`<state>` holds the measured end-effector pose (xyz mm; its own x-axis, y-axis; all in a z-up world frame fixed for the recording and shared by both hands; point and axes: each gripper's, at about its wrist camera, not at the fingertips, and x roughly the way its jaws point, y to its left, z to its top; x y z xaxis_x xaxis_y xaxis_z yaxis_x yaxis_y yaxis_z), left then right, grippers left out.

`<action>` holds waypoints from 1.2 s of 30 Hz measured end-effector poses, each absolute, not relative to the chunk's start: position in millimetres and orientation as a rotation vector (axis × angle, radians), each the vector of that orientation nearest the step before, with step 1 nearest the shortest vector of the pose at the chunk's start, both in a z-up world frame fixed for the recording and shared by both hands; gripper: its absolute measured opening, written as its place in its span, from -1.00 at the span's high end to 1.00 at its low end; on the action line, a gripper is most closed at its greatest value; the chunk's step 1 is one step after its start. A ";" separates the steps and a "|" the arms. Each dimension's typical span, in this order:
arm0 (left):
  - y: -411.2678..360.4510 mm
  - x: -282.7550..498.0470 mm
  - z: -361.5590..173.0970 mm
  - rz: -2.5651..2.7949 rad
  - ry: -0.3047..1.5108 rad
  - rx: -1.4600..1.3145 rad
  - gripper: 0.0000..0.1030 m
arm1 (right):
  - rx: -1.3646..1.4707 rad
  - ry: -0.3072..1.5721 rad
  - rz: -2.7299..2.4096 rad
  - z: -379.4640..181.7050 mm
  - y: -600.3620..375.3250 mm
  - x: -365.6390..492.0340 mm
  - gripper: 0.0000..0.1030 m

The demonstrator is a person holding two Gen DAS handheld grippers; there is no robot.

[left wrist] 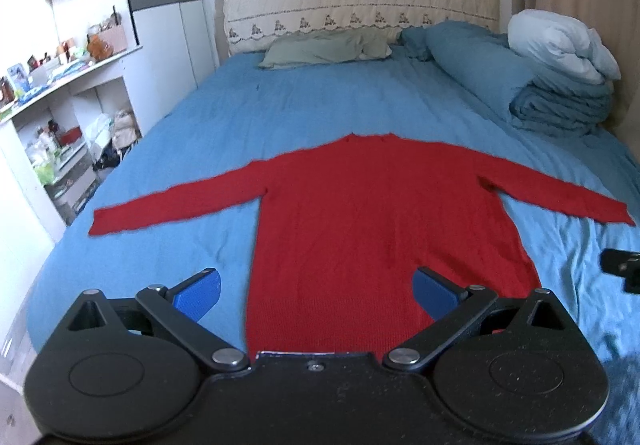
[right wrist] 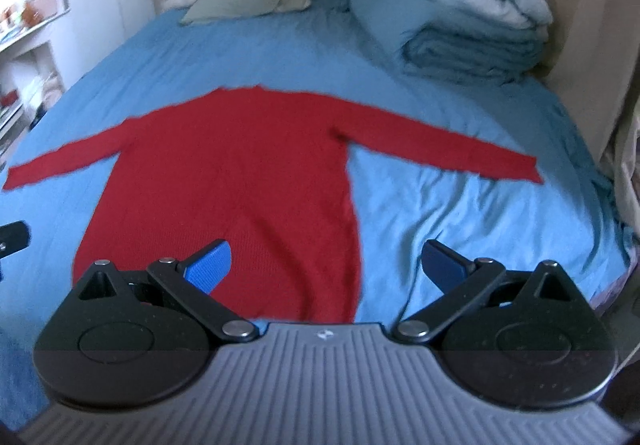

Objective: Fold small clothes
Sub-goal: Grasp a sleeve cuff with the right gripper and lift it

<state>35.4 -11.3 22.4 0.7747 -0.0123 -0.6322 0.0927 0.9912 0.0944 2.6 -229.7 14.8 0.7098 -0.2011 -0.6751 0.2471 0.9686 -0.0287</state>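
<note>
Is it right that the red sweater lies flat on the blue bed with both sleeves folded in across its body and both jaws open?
Not quite. The red sweater does lie flat on the blue bed, but both sleeves are spread straight out to the sides, not folded in; the left wrist view shows this best. The left gripper and right gripper do have their jaws open.

A red long-sleeved knit sweater (left wrist: 372, 213) lies flat on the blue-sheeted bed (left wrist: 304, 101), both sleeves stretched out toward the side edges, neckline toward the headboard, ribbed hem at the foot edge.
</note>
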 end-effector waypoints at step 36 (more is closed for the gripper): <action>-266.7 474.9 -144.7 -0.269 0.996 0.139 -0.95 | 0.755 0.579 -1.053 -173.5 -657.3 204.5 0.06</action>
<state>474.9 -266.7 -144.7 0.5145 -0.1598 -0.8425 0.2861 0.9582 -0.0070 204.5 -657.3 -173.5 0.3913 -0.5490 -0.7385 0.9177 0.2928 0.2686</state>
